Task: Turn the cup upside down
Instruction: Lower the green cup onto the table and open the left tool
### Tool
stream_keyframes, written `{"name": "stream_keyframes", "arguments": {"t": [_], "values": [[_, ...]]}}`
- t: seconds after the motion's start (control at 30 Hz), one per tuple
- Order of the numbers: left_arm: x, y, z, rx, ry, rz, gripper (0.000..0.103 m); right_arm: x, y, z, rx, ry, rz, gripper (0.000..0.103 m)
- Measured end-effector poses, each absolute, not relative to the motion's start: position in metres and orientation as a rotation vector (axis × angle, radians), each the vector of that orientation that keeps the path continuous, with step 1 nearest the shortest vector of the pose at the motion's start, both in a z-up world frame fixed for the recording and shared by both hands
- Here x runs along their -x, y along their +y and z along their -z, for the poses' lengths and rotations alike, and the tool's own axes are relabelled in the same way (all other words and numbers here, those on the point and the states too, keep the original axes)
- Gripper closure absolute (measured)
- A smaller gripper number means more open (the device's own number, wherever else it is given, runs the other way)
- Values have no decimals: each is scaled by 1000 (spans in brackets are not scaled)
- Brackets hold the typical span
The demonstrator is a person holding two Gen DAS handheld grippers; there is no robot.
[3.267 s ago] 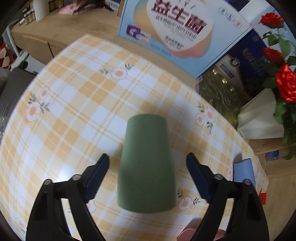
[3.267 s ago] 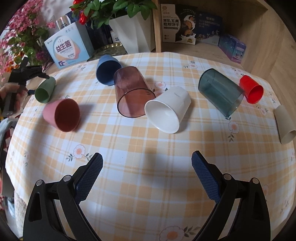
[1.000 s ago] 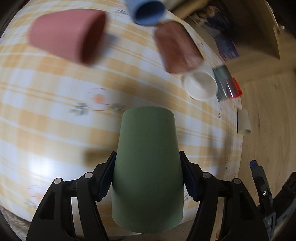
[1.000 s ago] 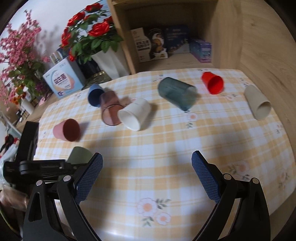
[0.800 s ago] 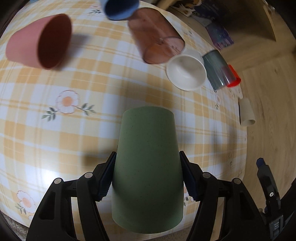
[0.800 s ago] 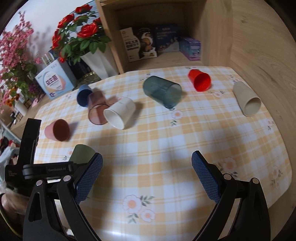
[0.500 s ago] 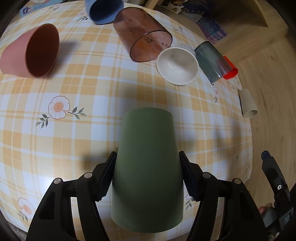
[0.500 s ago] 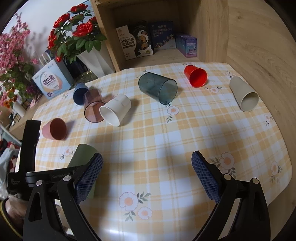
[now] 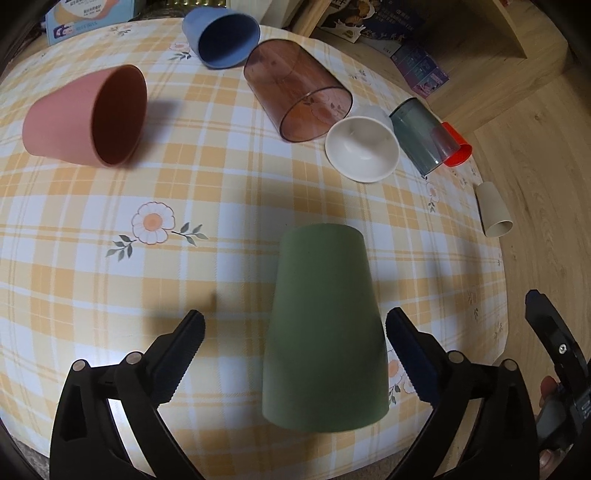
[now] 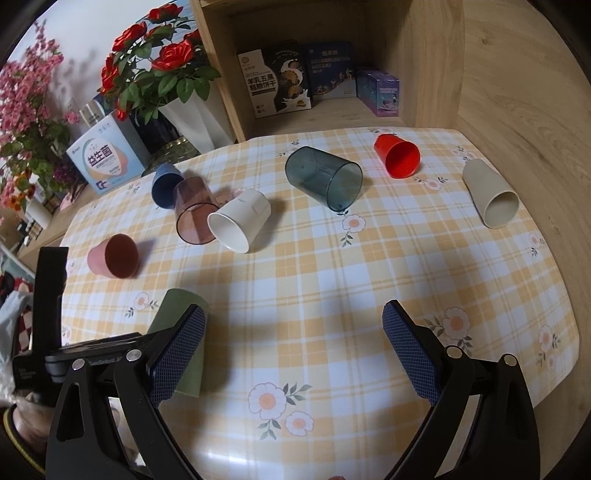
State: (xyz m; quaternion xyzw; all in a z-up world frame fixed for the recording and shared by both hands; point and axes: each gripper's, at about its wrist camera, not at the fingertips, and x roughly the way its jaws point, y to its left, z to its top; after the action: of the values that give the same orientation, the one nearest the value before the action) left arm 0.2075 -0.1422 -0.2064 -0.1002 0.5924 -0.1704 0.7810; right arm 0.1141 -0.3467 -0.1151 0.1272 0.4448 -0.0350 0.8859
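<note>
A matte green cup stands upside down on the checked tablecloth, base up and rim on the table. My left gripper is open, its jaws spread wide on either side of the cup with a clear gap on the left. The cup also shows in the right wrist view, partly hidden behind my right finger. My right gripper is open and empty above the table's front edge.
Several cups lie on their sides: pink, blue, brown clear, white, grey clear, red, beige. Boxes and a vase of roses stand behind the table.
My left gripper has opened and let go of the green cup, which now stands upside down on the table. The right gripper has stayed open, drifting slightly.
</note>
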Motion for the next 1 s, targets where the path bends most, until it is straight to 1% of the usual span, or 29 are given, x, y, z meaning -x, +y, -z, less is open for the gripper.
{"name": "stream_keyframes", "arguments": {"t": [0.4, 0.7, 0.87, 1.0], "values": [[-197, -119, 178, 133, 1182, 331, 6, -128, -324, 109, -216, 956, 71, 10], [-188, -60, 154, 55, 1033, 222, 6, -148, -298, 114, -232, 1009, -13, 10], [-184, -23, 145, 46, 950, 154, 6, -172, -278, 127, -236, 1092, -93, 10], [-183, 6, 141, 71, 923, 108, 6, -192, -262, 144, -253, 1185, -146, 10]]}}
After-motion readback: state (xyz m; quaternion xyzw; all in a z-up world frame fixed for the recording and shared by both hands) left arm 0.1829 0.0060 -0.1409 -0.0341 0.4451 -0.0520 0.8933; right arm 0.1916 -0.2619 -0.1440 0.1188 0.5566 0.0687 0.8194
